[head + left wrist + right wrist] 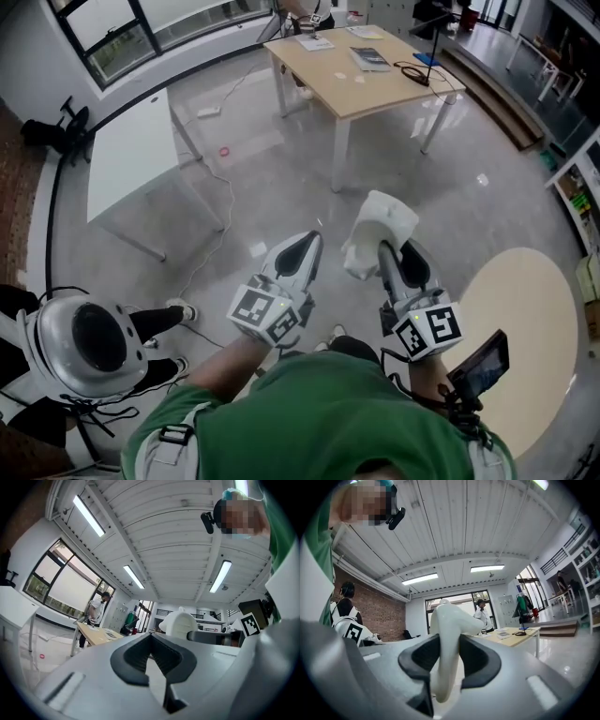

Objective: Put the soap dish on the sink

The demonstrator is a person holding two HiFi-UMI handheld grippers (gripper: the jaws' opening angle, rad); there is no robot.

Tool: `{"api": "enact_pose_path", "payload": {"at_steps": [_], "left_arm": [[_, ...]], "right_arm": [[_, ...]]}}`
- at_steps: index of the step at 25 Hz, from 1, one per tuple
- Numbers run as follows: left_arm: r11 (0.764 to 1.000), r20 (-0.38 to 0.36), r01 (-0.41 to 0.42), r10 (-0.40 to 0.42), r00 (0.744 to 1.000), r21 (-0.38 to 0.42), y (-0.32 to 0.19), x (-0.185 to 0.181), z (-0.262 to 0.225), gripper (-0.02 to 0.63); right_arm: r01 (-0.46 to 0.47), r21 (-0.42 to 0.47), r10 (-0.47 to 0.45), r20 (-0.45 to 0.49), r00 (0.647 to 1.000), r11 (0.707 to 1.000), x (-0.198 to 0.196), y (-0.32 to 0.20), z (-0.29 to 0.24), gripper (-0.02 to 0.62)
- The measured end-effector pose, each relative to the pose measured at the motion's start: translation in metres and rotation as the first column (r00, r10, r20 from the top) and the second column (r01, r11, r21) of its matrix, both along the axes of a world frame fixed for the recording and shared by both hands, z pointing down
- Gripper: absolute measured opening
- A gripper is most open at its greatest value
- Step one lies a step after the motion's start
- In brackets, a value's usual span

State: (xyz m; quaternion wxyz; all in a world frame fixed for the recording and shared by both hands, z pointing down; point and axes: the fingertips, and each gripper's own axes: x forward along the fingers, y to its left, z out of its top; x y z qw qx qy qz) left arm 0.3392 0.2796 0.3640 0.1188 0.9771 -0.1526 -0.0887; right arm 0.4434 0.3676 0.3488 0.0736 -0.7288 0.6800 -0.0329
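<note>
White and glossy, smooth-moulded with rounded lobes, the soap dish (380, 230) sits low and right of centre in the head view, clamped in the right gripper (398, 258). The right gripper view shows a thin curved wall of the dish running down between the 2 dark ribbed pads, with the fuller body bulging above them. It could be glazed ceramic or hard plastic; I cannot tell which. The left gripper (307, 246), just beside it at centre frame, has its jaws together and nothing between them. No sink appears in any of the 3 views. I judge the step in hand to be the carry, with the placing not yet begun. A polished grey floor (281, 178) reflects the ceiling lights. A light wooden table (347, 89) stands at upper centre, a matt white table (131, 155) at upper left, and a pale round tabletop (525, 319) at lower right. To do the carry well, hold the clamp firm, because a slick wall in a narrow bite may pivot or slide. Keep the dish from swinging and keep the empty gripper near to steady its free side. At the sink, set the base flat on the ledge before the pads part.
</note>
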Motion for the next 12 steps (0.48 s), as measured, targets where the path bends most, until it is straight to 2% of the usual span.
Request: {"api": "enact_pose_path", "payload": {"at_steps": [7,12], "left_arm": [[0.994,0.024,0.107,-0.107,0.994,0.003,-0.027,0.0,-0.007,0.006],[0.981,0.024,0.194,-0.194,0.981,0.012,-0.045,-0.005,-0.006,0.006]], "right_arm": [[0.115,-0.003,-0.115,0.018,0.993,0.993,0.007,-0.042,-0.005,0.127],[0.198,0.004,-0.198,0.019,0.98,0.98,0.005,-0.07,0.0,0.126]]}}
